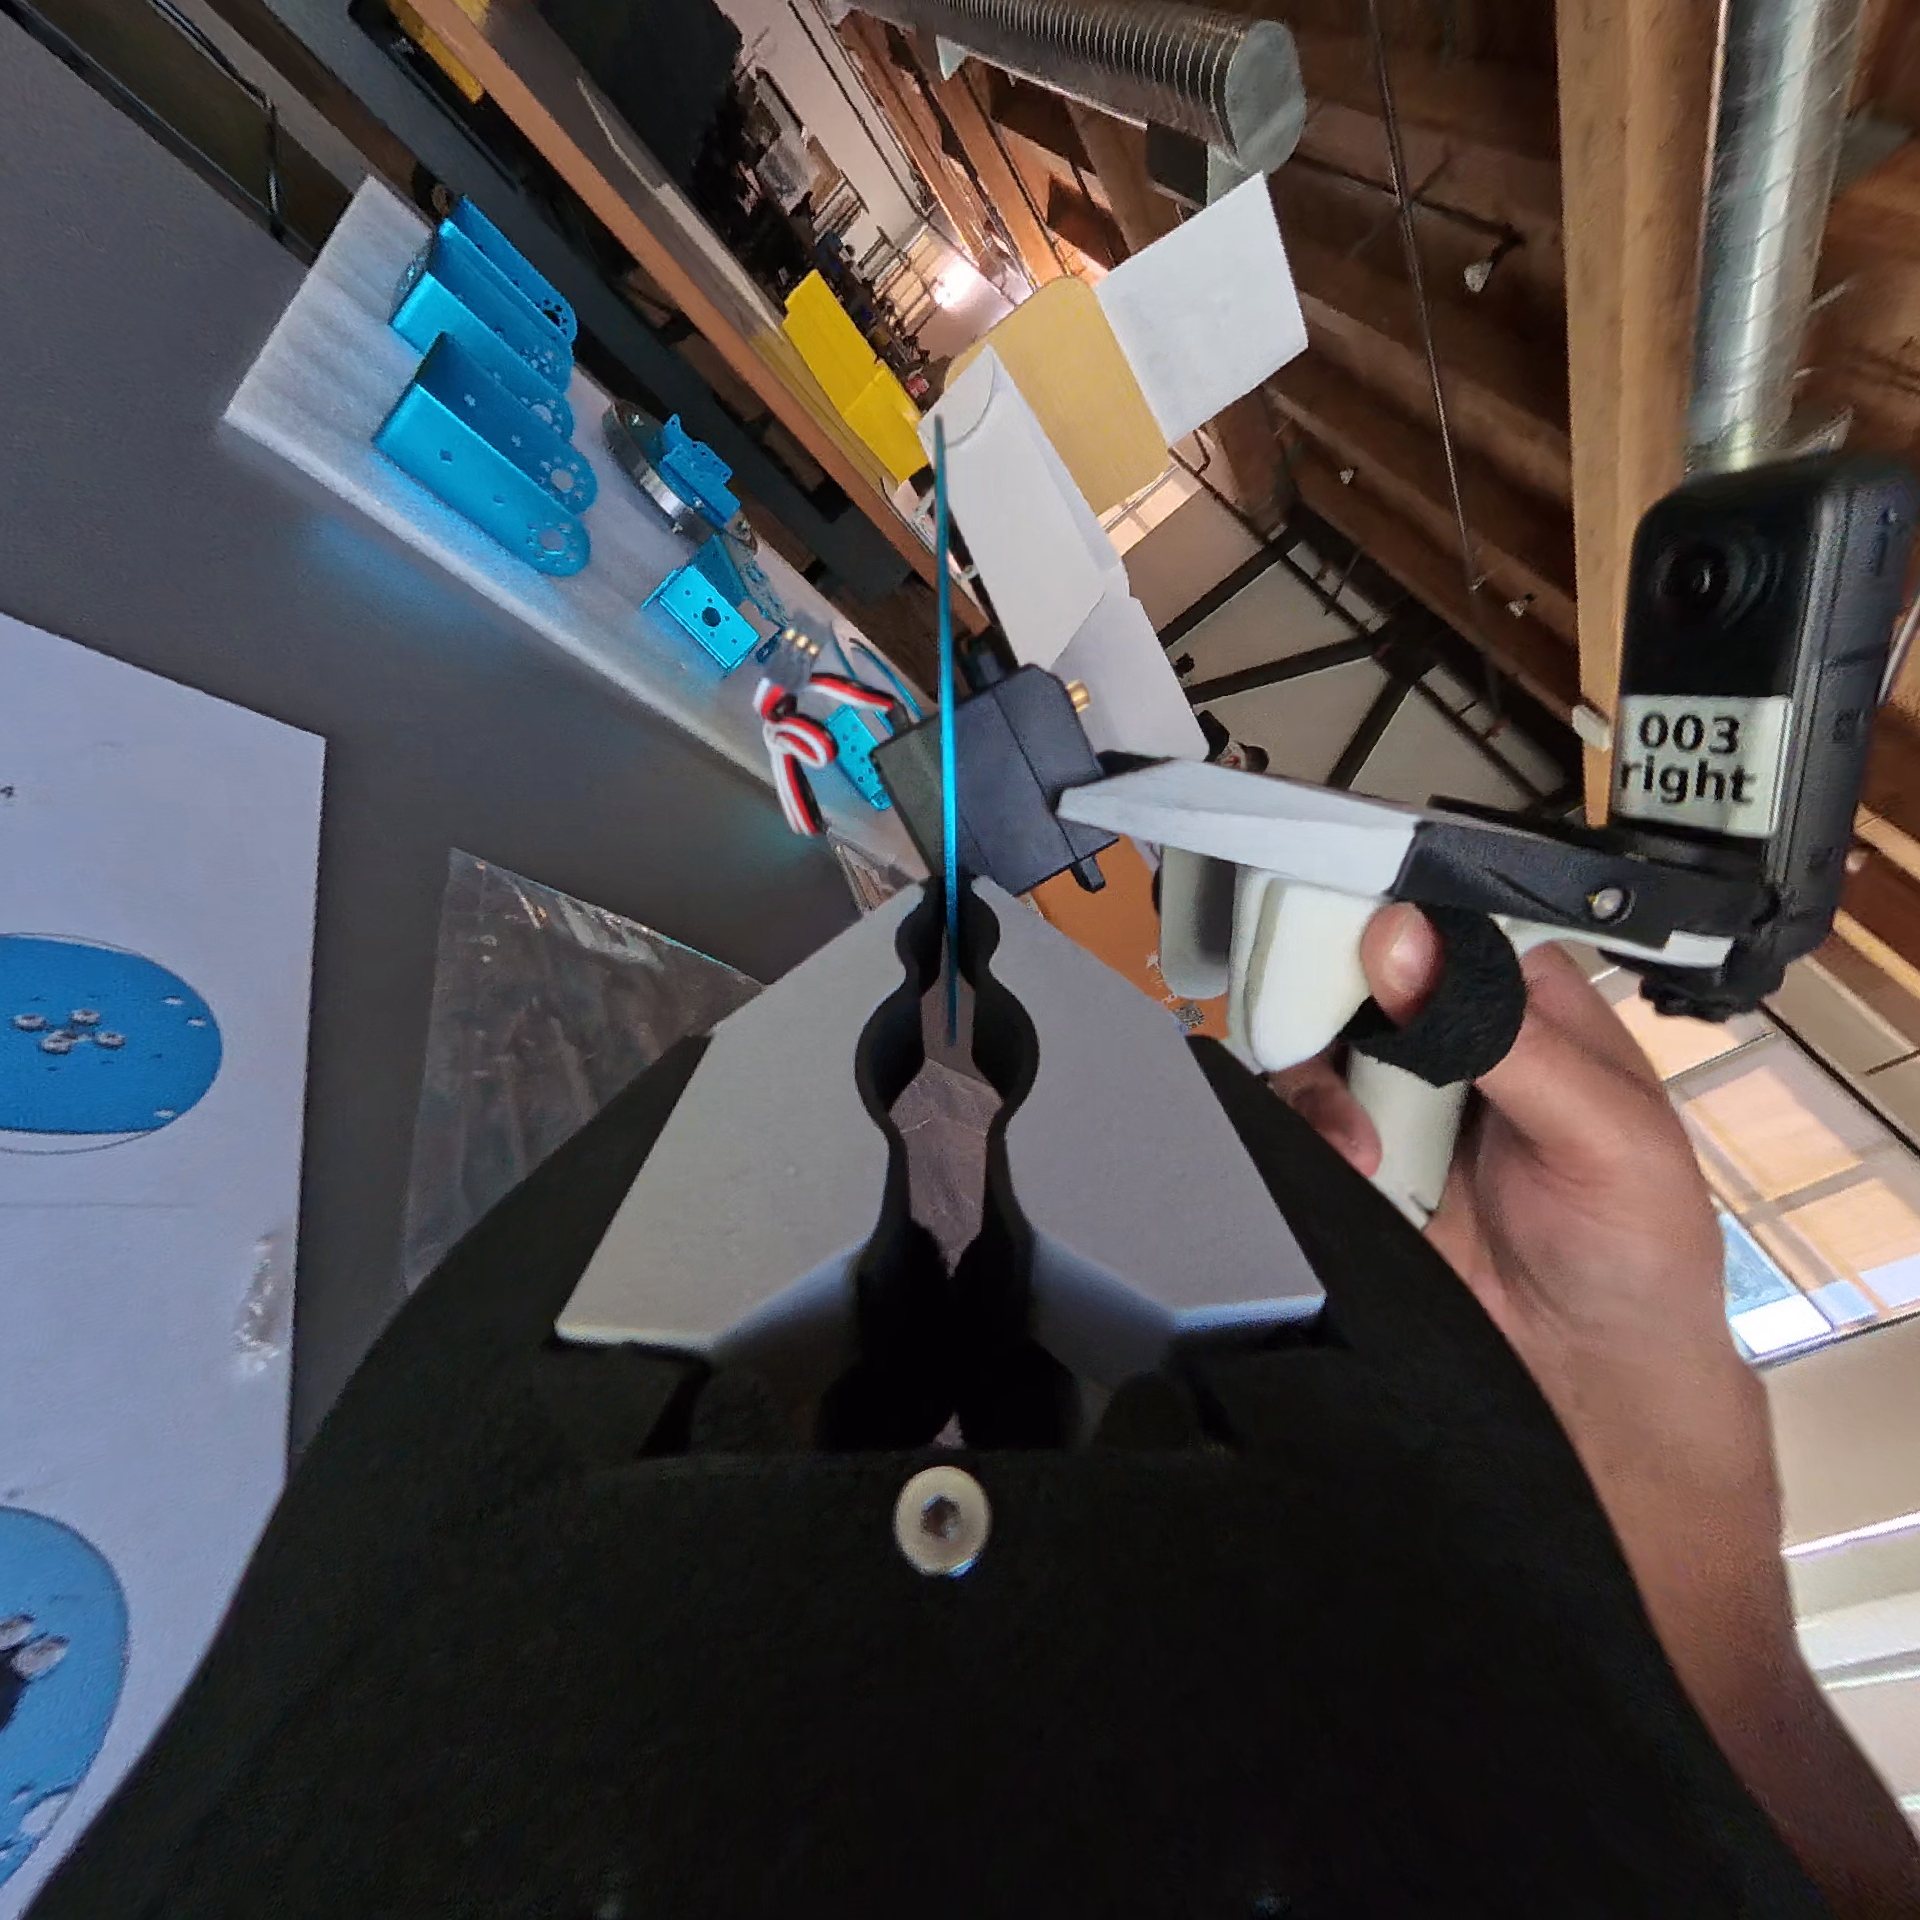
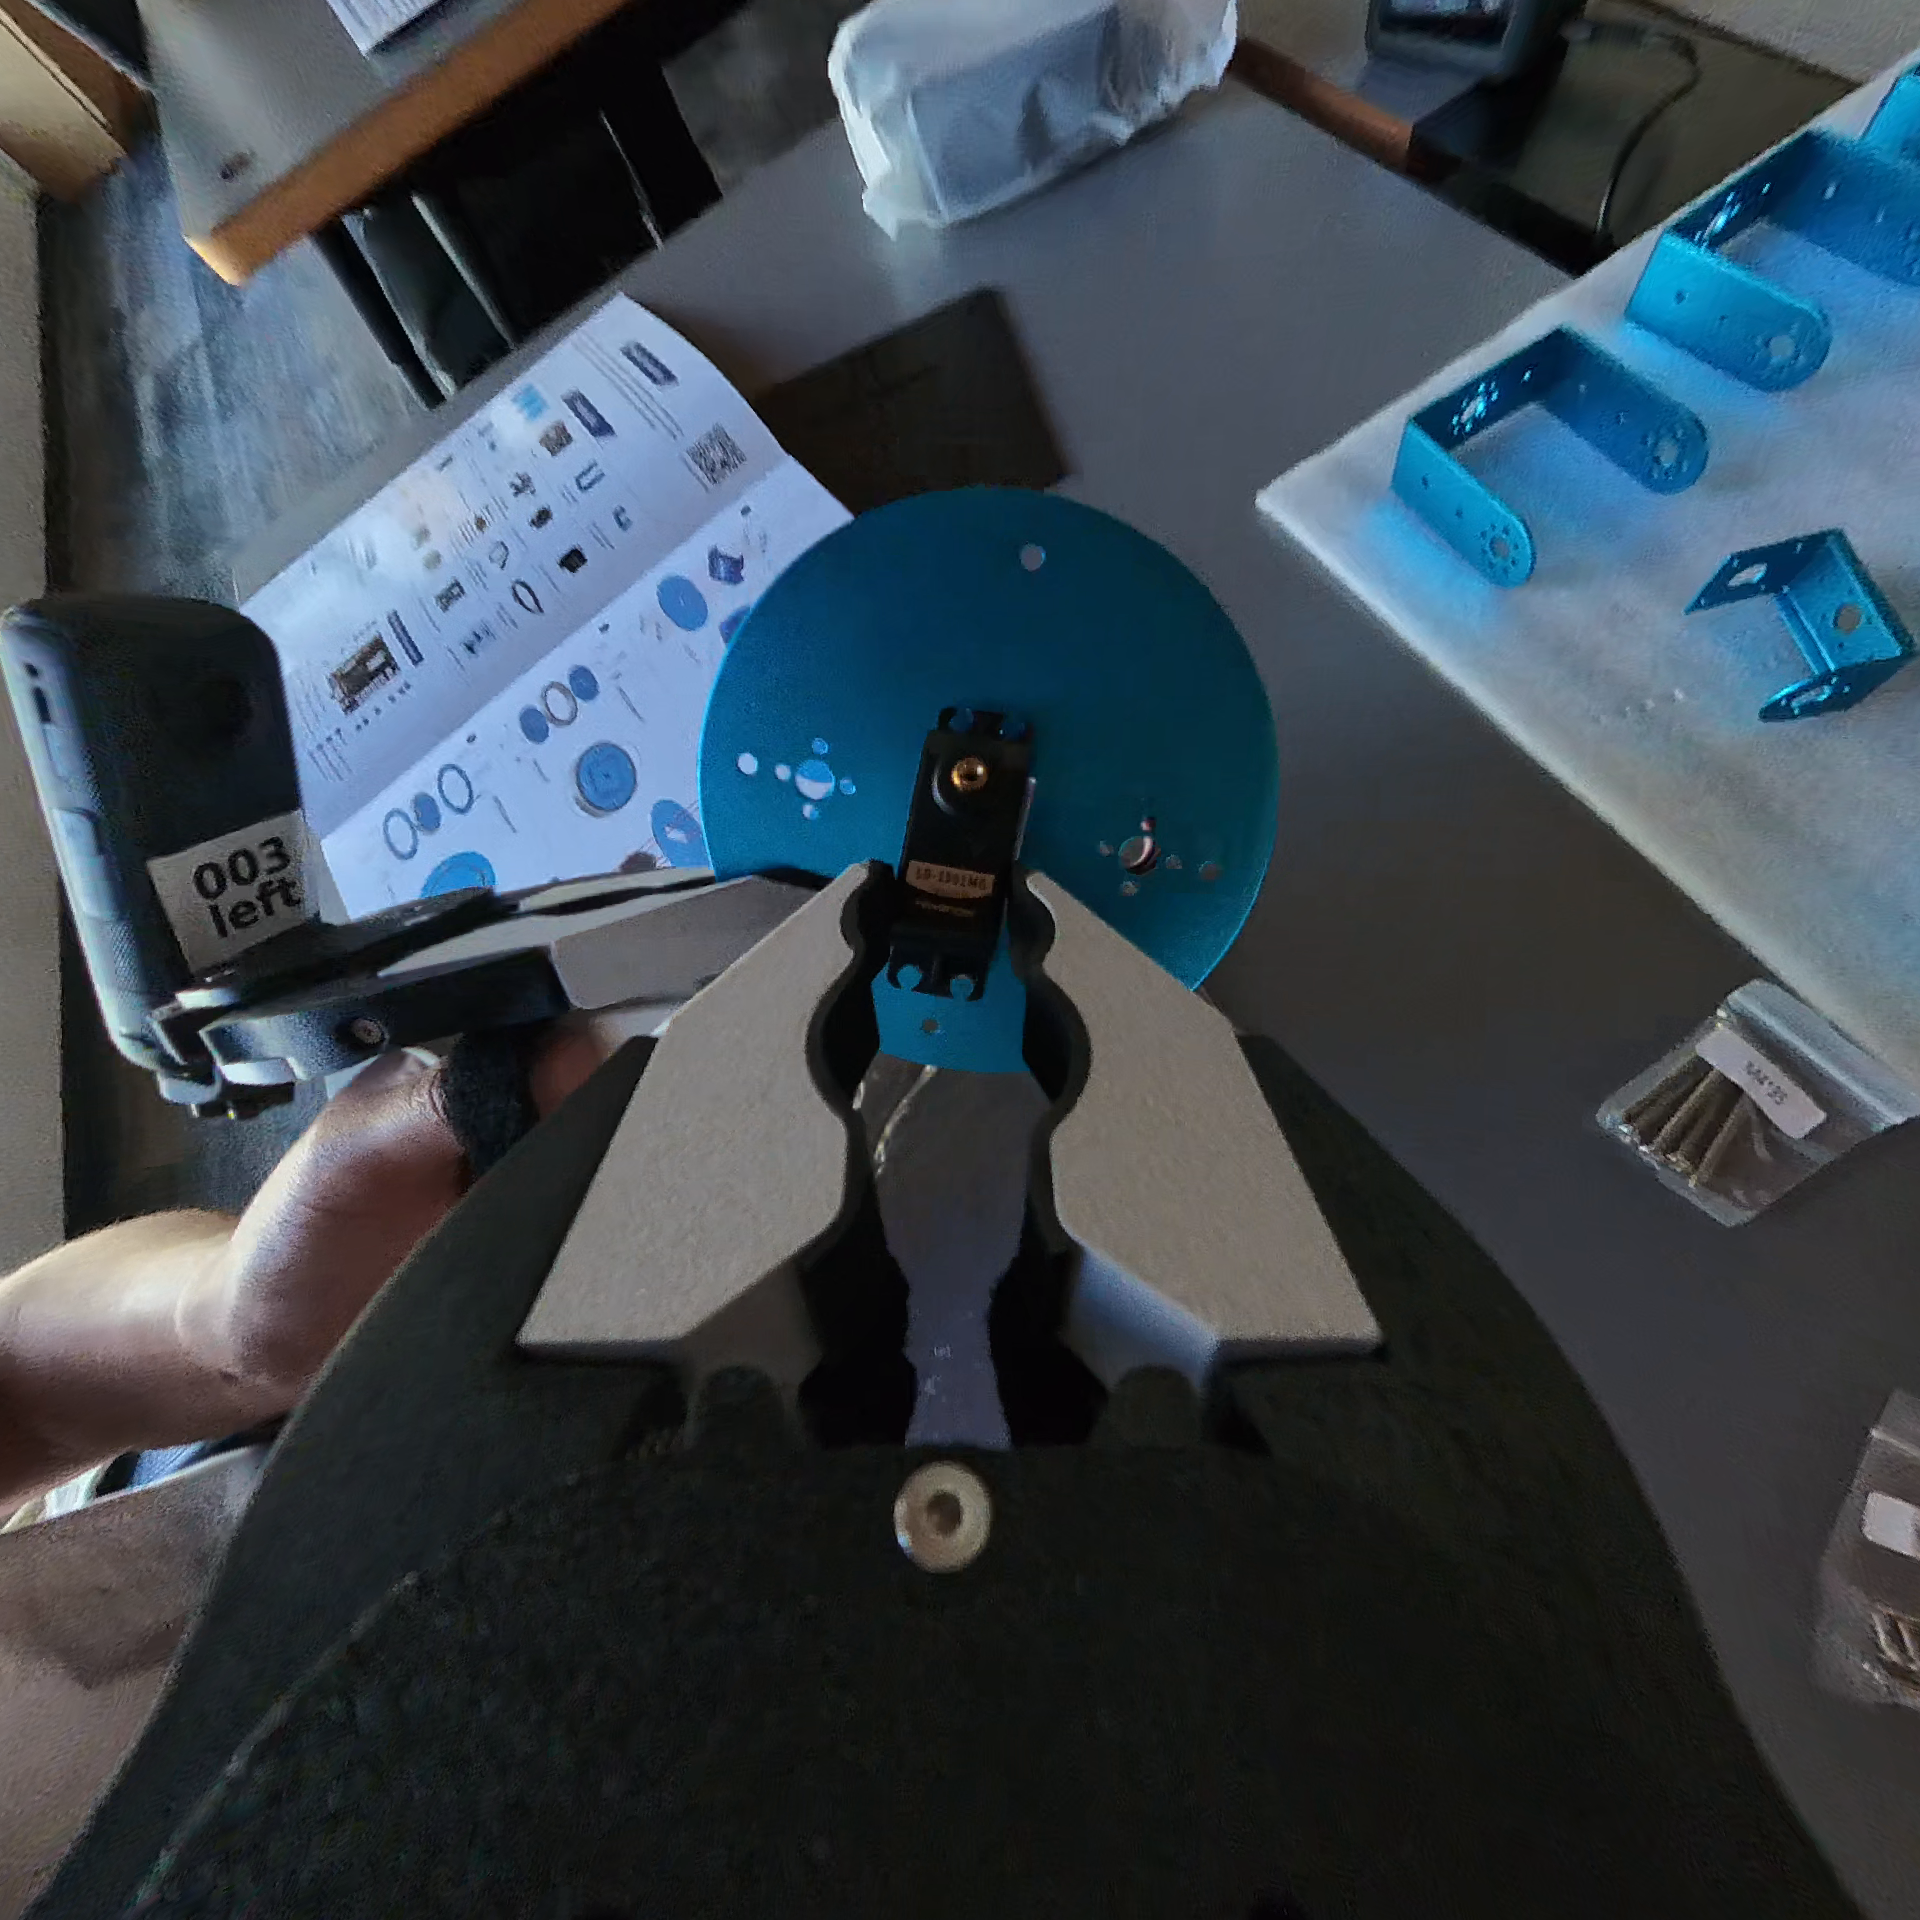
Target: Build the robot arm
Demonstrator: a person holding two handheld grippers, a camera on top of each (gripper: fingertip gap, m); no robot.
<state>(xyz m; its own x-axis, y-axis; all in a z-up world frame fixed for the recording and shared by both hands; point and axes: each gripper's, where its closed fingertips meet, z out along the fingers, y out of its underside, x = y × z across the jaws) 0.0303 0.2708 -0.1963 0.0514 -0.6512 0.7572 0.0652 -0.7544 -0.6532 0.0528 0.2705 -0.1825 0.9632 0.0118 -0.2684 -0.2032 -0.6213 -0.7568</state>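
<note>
My left gripper (image 1: 948,914) is shut on the rim of a blue round metal plate (image 1: 943,623), which shows edge-on as a thin line and is held in the air. In the right wrist view the plate (image 2: 1039,644) faces me, with small holes in it. My right gripper (image 2: 948,894) is shut on a black servo (image 2: 961,831) that sits in the plate's middle cut-out. In the left wrist view the servo (image 1: 1023,790) sticks through the plate, held by the right gripper (image 1: 1091,805). The left gripper (image 2: 769,899) reaches in from the left in the right wrist view.
Blue U-shaped brackets (image 2: 1558,447) lie on a white foam sheet (image 2: 1558,727) on the grey table. Small bags of screws (image 2: 1725,1112) lie at the right. A printed parts sheet (image 2: 499,623), a black flat pad (image 2: 925,405) and a white wrapped bundle (image 2: 1018,94) lie beyond. A red-and-white cable (image 1: 800,738) lies near the foam. Only a small space, under 4 cm, lies between the two pairs of fingers.
</note>
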